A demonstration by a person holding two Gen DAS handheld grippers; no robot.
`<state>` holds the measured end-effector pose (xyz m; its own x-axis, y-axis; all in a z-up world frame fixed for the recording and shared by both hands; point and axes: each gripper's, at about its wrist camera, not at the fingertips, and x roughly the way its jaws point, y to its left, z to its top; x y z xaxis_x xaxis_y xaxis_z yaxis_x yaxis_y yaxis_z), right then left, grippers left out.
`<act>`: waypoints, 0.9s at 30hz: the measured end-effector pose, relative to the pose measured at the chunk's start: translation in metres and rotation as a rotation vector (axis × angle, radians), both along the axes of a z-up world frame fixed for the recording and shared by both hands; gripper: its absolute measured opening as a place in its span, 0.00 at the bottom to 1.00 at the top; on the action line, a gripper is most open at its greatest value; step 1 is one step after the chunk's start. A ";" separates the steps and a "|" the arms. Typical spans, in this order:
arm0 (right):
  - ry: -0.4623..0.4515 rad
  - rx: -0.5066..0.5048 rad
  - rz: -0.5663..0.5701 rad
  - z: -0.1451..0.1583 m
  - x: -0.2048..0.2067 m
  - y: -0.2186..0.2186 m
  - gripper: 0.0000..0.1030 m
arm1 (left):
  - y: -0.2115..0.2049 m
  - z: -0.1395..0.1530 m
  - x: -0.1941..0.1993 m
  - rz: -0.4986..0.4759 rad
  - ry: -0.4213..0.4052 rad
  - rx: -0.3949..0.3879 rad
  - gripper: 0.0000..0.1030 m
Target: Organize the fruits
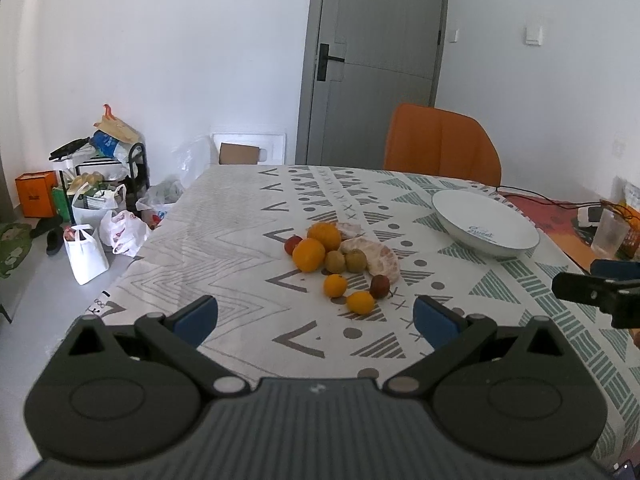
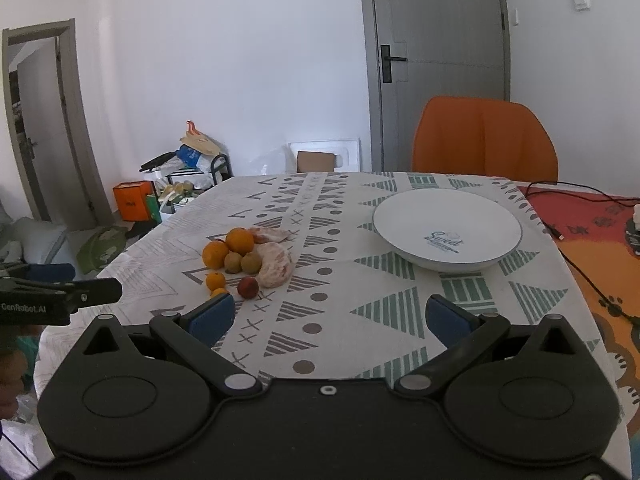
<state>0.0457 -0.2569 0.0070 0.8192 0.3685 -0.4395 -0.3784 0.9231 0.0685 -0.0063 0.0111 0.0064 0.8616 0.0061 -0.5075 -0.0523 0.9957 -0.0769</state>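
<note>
A heap of fruit (image 1: 340, 260) lies mid-table: two large oranges (image 1: 309, 255), two kiwis (image 1: 335, 262), a peeled pomelo piece (image 1: 378, 258), small tangerines (image 1: 335, 285) and small red fruits (image 1: 379, 286). The heap also shows in the right wrist view (image 2: 248, 262). A white bowl (image 1: 486, 222) marked "Sweet" stands to the right (image 2: 446, 230), with nothing in it. My left gripper (image 1: 316, 320) is open and empty, just short of the fruit. My right gripper (image 2: 328, 320) is open and empty, above the cloth between fruit and bowl.
The table carries a patterned cloth (image 1: 240, 240). An orange chair (image 1: 440, 144) stands behind the far edge, before a grey door (image 1: 380, 60). Bags and clutter (image 1: 100, 208) lie on the floor at left. Cables (image 2: 580, 240) and a cup (image 1: 608, 234) sit at the right.
</note>
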 end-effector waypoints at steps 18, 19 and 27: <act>0.019 0.018 -0.029 -0.013 0.031 0.005 1.00 | -0.002 -0.027 0.044 -0.020 0.042 -0.041 0.98; 0.019 0.014 -0.030 -0.014 0.032 0.005 1.00 | -0.002 -0.029 0.046 -0.020 0.045 -0.041 0.98; 0.055 0.023 -0.014 -0.030 0.045 0.011 1.00 | 0.000 -0.043 0.061 -0.018 0.070 -0.055 0.93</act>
